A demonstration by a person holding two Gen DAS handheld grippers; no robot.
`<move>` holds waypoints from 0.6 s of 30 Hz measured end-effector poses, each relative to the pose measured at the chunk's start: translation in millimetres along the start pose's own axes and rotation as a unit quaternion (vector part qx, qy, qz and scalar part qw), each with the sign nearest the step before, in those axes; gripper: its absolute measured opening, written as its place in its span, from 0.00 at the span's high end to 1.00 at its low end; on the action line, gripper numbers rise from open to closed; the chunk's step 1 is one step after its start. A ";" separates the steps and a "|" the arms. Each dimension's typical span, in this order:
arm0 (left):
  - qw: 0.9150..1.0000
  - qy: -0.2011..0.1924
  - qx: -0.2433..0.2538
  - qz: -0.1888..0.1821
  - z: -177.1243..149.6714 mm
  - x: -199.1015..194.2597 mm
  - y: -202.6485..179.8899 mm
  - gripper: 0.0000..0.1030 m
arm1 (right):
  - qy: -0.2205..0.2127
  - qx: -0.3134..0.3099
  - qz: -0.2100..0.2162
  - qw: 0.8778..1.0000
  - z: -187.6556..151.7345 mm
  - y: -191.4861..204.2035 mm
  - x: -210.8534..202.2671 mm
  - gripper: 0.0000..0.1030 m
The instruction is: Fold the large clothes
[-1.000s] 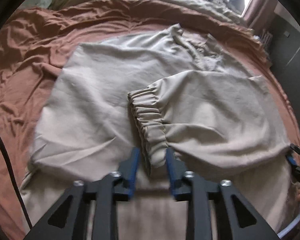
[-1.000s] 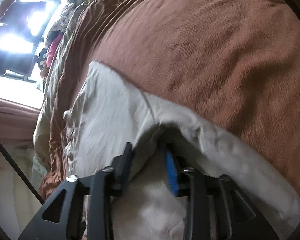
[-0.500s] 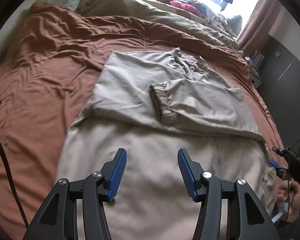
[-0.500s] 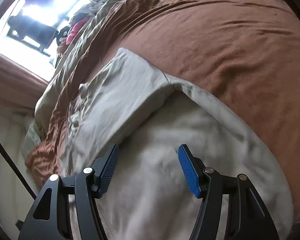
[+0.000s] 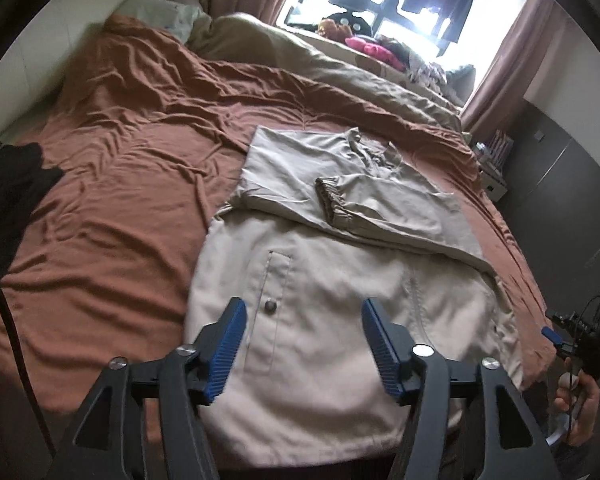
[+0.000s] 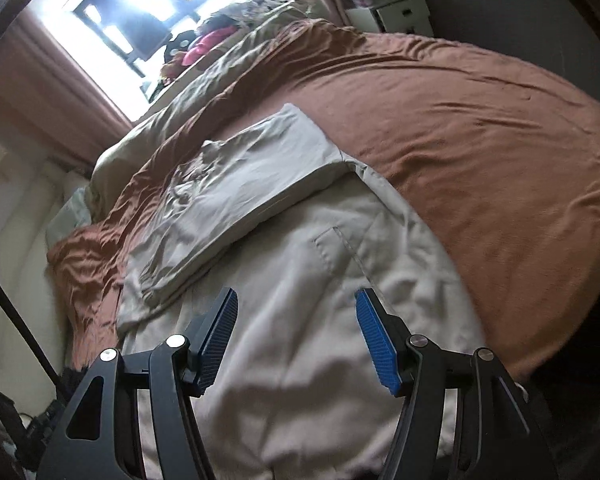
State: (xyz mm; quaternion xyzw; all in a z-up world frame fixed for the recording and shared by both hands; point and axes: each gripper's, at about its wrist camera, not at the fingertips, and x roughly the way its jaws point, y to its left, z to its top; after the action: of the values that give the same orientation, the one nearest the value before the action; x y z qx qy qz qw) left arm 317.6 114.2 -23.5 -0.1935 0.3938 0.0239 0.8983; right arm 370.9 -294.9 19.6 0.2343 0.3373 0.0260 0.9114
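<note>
i see the beige jacket (image 5: 332, 320) lying flat on the brown bedsheet (image 5: 120, 200), both sleeves folded across its upper half, one elastic cuff (image 5: 330, 200) on top. my left gripper (image 5: 302, 344) hangs above the jacket's lower half, jaws spread wide, nothing between them, a snap button (image 5: 269, 306) just beyond its left finger. my right gripper (image 6: 296, 336) is likewise spread and empty over the hem area, near a pocket seam (image 6: 332, 240). i can read no labels or writing.
</note>
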 end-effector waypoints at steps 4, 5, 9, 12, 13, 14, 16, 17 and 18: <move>1.000 -0.010 0.000 -0.006 -19.8 -31.2 3.0 0.36 | -0.007 -0.025 0.004 1.000 -16.7 -1.3 -33.3 0.42; 1.000 -0.012 0.002 -0.008 -26.0 -39.1 2.8 0.35 | -0.007 -0.030 0.005 1.000 -20.0 -1.5 -39.4 0.41; 1.000 -0.025 0.008 -0.009 -48.4 -66.7 0.2 0.24 | -0.015 -0.053 0.009 0.998 -36.3 -5.0 -69.6 0.32; 0.999 -0.042 0.008 -0.012 -66.7 -89.5 1.1 0.13 | -0.022 -0.075 0.012 0.997 -51.5 -8.9 -94.4 0.31; 0.999 -0.046 0.007 -0.012 -71.7 -95.9 2.9 0.10 | -0.023 -0.083 0.012 0.996 -56.1 -9.8 -100.8 0.29; 0.999 -0.052 0.007 -0.012 -78.2 -104.3 4.0 0.07 | -0.025 -0.090 0.011 0.996 -60.7 -10.0 -106.8 0.24; 0.998 -0.061 0.007 -0.012 -88.7 -116.8 6.5 0.03 | -0.031 -0.103 0.003 0.994 -72.1 -12.9 -121.8 0.16; 0.998 -0.066 0.006 -0.011 -93.9 -122.6 7.7 0.01 | -0.034 -0.108 -0.003 0.994 -76.6 -13.0 -127.3 0.13; 0.997 -0.071 0.004 -0.012 -99.1 -128.7 9.7 0.00 | -0.039 -0.115 -0.009 0.993 -82.8 -13.8 -134.5 0.13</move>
State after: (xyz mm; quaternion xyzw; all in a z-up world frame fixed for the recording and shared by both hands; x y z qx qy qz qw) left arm 157.9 100.9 4.6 -0.1922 0.3268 0.0257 0.9250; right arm 213.7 -301.0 39.6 0.1259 0.2986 0.0469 0.9449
